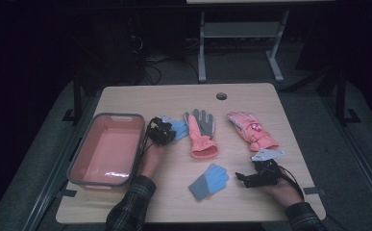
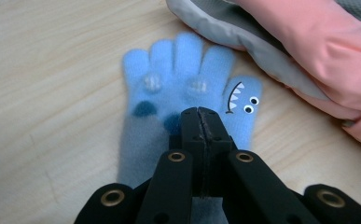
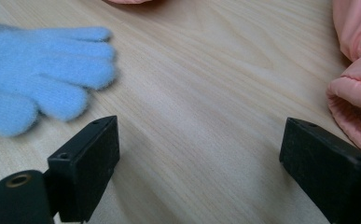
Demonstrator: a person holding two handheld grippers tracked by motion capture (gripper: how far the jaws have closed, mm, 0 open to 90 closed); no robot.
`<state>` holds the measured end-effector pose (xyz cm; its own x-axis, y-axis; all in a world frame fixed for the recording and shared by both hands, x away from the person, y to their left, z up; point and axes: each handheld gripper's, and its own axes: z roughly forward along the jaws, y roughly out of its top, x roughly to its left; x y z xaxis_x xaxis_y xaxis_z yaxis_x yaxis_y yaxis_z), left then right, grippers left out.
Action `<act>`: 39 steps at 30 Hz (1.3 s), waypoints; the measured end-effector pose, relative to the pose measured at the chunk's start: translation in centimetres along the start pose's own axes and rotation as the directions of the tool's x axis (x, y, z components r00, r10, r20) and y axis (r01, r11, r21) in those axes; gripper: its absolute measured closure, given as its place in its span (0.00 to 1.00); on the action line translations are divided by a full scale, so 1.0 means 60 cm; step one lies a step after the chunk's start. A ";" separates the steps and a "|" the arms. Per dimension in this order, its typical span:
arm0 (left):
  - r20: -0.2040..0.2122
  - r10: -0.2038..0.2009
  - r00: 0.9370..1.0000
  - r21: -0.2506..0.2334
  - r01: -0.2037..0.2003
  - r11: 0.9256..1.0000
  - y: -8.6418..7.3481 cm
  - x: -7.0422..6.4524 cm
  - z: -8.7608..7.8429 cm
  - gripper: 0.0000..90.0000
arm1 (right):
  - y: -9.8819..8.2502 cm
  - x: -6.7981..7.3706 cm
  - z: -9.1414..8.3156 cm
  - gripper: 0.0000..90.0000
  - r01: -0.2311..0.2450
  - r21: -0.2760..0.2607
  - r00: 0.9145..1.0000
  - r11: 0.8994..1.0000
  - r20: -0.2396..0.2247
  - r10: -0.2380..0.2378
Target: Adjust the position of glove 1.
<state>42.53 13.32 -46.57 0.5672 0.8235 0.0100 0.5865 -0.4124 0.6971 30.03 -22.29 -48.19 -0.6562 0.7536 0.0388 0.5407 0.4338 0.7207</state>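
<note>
At the nine o'clock side of the light wooden tabletop (image 1: 251, 103) sits a rectangular plastic bin with grey rim and salmon-pink inside (image 1: 107, 148), with nothing in it that I can see. Just to its three o'clock side, the left gripper (image 1: 167, 130) is down on a small light-blue knitted glove with a grey cuff and a toothy monster face on one finger (image 2: 187, 86). In the left gripper view the jaws stand closed flat together over the palm of this glove, seemingly pinching a fold of the knit, though the pinch itself is hidden under the tips. The glove lies on the wood, its fingers toward twelve o'clock, touching the grey edge of a padded salmon-and-grey ski glove (image 1: 200, 132) at its three o'clock.

At six o'clock of the tabletop lies a second blue knitted glove with grey cuff (image 1: 208, 181), untouched. At three o'clock lies a second salmon-pink padded ski glove with a small red badge (image 1: 252, 130). The right gripper (image 1: 243, 178) rests low near five o'clock, its jaws wide apart with bare wood between them, pointing toward the second blue glove.

The step in hand looks like the pick-up of the first blue glove for the bin. The next move probably calls for a lift clear of the ski glove, then a carry toward nine o'clock over the rim before letting go.
</note>
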 end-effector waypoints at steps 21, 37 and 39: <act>0.127 0.060 0.990 0.065 -0.069 0.995 -0.059 -0.077 -0.075 0.99 | 0.000 0.000 0.000 0.13 0.000 0.000 1.000 1.000 0.000 0.000; 0.105 0.146 0.984 -0.004 -0.147 0.989 -0.062 -0.088 -0.114 0.75 | 0.000 0.000 0.000 0.13 0.000 0.001 1.000 1.000 0.001 0.000; 0.073 0.162 0.984 0.005 -0.163 0.987 -0.061 -0.089 -0.109 0.70 | 0.000 0.000 0.000 0.13 0.000 0.001 1.000 1.000 0.001 0.000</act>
<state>33.59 12.98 -44.49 0.6955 0.7150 0.0706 0.4889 -0.5430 0.6827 30.00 -22.28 -48.17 -0.6557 0.7540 0.0377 0.5409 0.4344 0.7202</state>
